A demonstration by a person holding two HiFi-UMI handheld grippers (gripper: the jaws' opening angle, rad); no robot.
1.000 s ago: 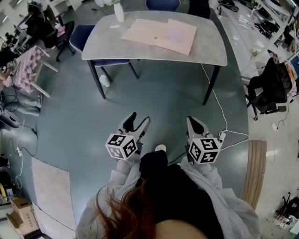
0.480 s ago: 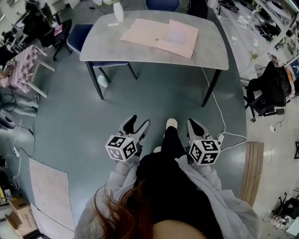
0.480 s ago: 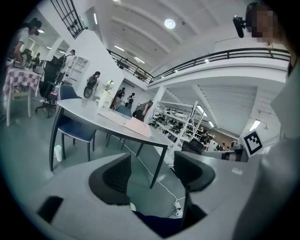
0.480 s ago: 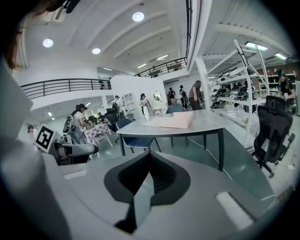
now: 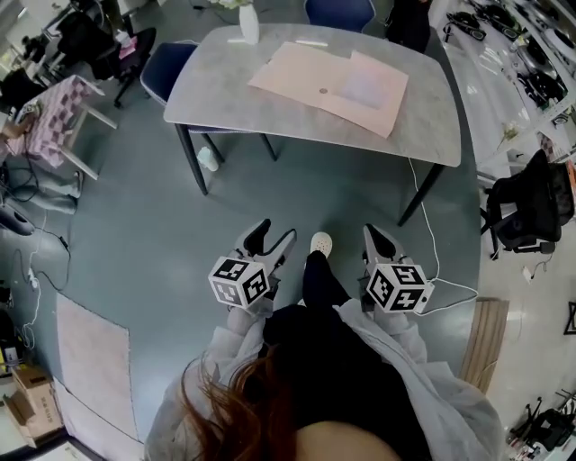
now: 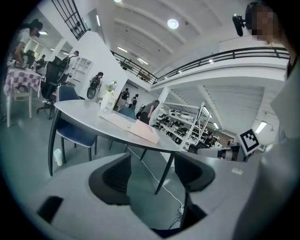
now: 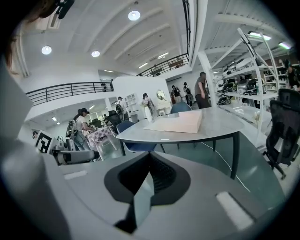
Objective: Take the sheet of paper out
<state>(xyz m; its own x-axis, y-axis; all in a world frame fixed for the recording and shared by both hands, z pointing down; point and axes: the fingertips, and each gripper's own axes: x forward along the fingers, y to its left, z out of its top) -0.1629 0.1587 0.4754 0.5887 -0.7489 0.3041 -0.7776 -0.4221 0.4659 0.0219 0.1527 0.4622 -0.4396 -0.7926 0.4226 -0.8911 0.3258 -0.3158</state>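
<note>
A flat pink folder with a paler sheet [image 5: 333, 83] lies on the grey table [image 5: 216, 90] at the far side of the head view, well ahead of both grippers. It also shows on the tabletop as the pink folder [image 6: 133, 127] and the pink folder [image 7: 180, 123]. My left gripper [image 5: 274, 232] hangs over the floor at waist height, open, with nothing between its jaws; the left gripper [image 6: 152, 176] shows only floor in its gap. My right gripper [image 5: 376, 236] is level with it, shut and empty; in its own view the right gripper [image 7: 150, 176] has its jaws meeting.
A white vase [image 5: 249, 25] stands at the table's far edge. A blue chair [image 5: 171, 67] is tucked under the left end, with a cup [image 5: 208, 158] on the floor. A white cable [image 5: 432, 261] runs past the right table leg. A black office chair [image 5: 531, 203] stands at right.
The person has stepped forward, one foot now out in front, and the table has shifted slightly right in view. Both grippers keep their places and states.
</note>
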